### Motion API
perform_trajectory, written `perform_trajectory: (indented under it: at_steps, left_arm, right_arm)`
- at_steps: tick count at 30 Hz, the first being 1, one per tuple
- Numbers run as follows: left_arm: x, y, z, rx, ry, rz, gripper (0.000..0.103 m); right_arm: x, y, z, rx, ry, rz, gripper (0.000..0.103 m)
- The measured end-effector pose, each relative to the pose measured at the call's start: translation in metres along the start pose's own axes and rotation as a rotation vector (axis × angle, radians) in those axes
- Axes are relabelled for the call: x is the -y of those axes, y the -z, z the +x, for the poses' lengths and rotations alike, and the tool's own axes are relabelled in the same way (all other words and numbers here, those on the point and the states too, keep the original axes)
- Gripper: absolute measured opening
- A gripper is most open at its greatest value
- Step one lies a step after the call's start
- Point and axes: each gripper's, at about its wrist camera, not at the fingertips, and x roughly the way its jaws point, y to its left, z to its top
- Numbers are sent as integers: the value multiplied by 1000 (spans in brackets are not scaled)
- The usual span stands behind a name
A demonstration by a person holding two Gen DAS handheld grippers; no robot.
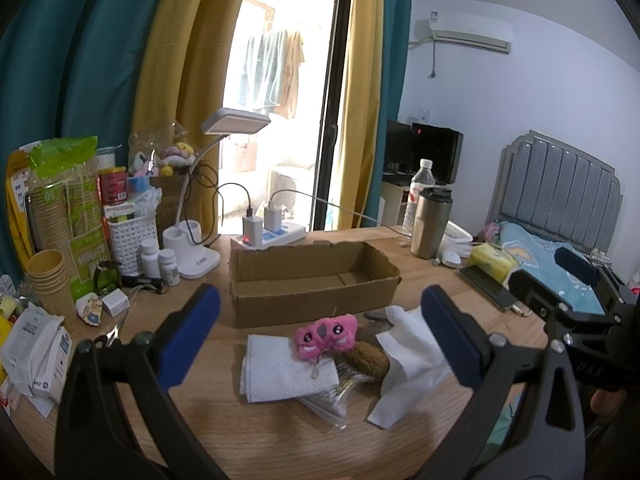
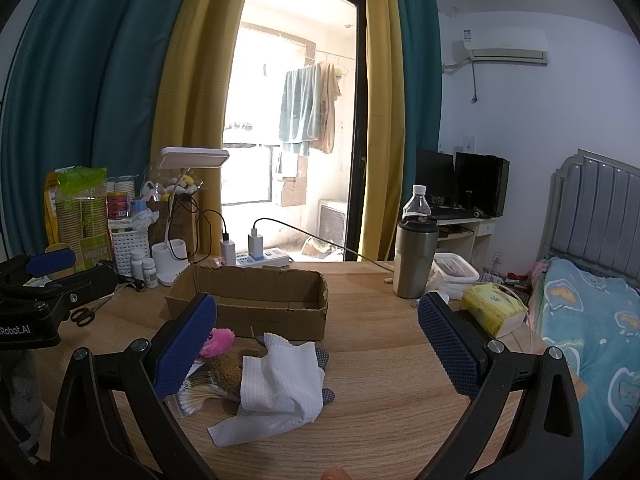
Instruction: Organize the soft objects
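Pink plush fur marks the small face toy [image 1: 326, 336], lying at the centre of the left wrist view on top of a little heap on the wooden tabletop [image 1: 280, 440], just in front of the open cardboard box [image 1: 312, 280]. Both the left tongs [image 1: 320, 336] and the right tongs [image 2: 316, 344] hang spread wide above the heap, pinching nothing.

The heap is the trouble. The toy touches a folded, dimpled white paper towel [image 1: 280, 376], a coarse brown fuzzy piece [image 1: 370, 358], and a clear plastic bag of thin sticks [image 1: 332, 396]. A loose, crumpled towel sheet [image 2: 284, 384] drapes over the right side of it, with a dark spotted fabric [image 2: 323, 356] peeking from under it. A pinch that closes low would likely catch a towel edge or the slippery bag along with the toy and drag the lot. Thin towel may also slide out of the ribbed blue pads. The box has ragged, torn rims, and its near wall could snag a trailing sheet on the way in.
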Motion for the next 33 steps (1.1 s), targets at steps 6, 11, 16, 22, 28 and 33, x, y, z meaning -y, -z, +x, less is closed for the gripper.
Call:
perform_trajectory:
  at_steps: [6, 11, 16, 22, 28, 33]
  left_arm:
    - [1, 6, 7, -29, -1, -6, 102]
    - [-9, 17, 22, -82, -17, -31, 102]
    - [-19, 29, 39, -137, -36, -49, 102]
    - [-30, 46, 60, -204, -54, -66, 102]
    - [-35, 60, 79, -276, -63, -75, 101]
    - [-38, 67, 98, -333, -72, -70, 101]
  right_arm:
    - [2, 1, 3, -13, 6, 8, 103]
    - [6, 11, 19, -59, 1, 13, 103]
    - [8, 24, 36, -113, -7, 18, 102]
    - [7, 41, 58, -180, -21, 23, 102]
    - [5, 58, 74, -242, -46, 31, 101]
    - [4, 69, 90, -296, -67, 43, 98]
